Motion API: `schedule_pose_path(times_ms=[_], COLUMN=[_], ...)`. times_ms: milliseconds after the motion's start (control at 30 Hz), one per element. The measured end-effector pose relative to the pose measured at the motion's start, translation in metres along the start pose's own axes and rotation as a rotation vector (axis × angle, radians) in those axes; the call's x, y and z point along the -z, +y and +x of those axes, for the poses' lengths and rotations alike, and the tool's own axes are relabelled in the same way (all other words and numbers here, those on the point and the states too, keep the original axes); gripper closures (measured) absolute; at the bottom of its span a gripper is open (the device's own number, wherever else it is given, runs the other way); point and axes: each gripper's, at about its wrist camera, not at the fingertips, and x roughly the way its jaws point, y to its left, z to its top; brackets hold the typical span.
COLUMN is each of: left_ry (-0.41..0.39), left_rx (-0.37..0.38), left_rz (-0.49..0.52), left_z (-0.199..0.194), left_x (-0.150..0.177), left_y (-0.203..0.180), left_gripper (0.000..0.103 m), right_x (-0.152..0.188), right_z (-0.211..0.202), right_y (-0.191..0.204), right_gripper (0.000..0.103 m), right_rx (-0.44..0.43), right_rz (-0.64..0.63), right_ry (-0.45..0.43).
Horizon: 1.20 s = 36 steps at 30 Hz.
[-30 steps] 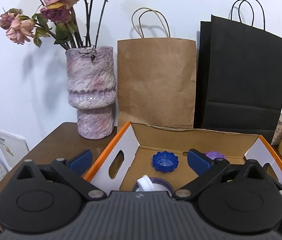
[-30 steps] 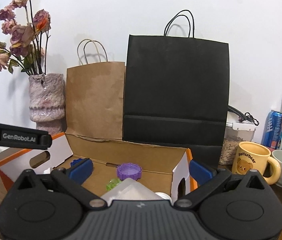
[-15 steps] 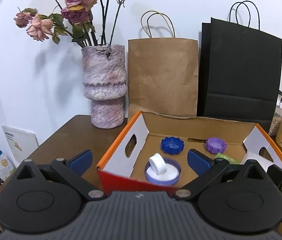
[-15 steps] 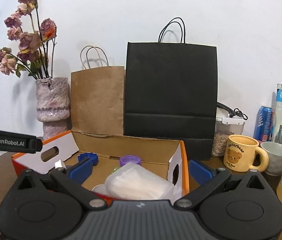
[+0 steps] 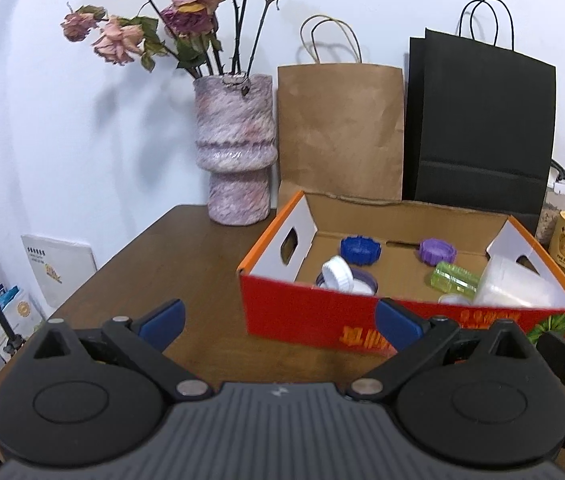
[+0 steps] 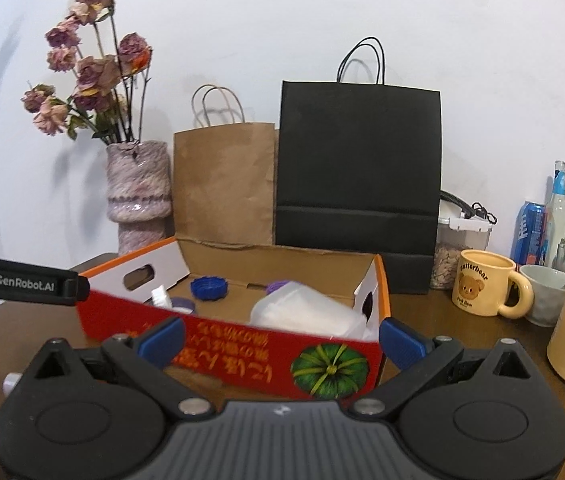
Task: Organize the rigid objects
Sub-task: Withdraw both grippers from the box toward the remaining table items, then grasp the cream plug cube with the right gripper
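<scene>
A dark brown wooden table (image 5: 186, 264) fills the lower frame. On it: a red cardboard box (image 5: 322, 320) at centre, a mottled purple vase (image 5: 236, 184) behind-left, and a yellow bear mug (image 6: 482, 288) at right.

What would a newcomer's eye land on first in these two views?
Probably the red box in the middle of the table, open on top and holding a blue cap, a purple cap, a green piece and a translucent tub. Behind it, against the wall, stand a vase of dried roses, a brown bag and a black bag. Both grippers, left and right, are open and empty in front of the box.
</scene>
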Motion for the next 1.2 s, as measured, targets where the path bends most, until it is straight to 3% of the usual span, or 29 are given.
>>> schedule_pose_path(times_ms=[533,700,1200], left_ry=[0.118,0.15,0.143], left_rx=[-0.038,-0.049,-0.042], left_rz=[0.01,-0.017,-0.04], left_z=[-0.033,-0.033,-0.031], left_x=[0.047,0.055,0.052], left_y=[0.036,0.051,0.058], left_gripper=[0.0,0.0,0.0], right_x=[0.025,0.029,0.028], right_z=[-0.03,-0.024,0.029], right_y=[0.04,0.051,0.069], right_gripper=[0.0,0.0,0.0], right_rx=[-0.115,-0.145,-0.196], right_rz=[-0.112,-0.149,-0.18], right_ry=[0.102,0.138,0.27])
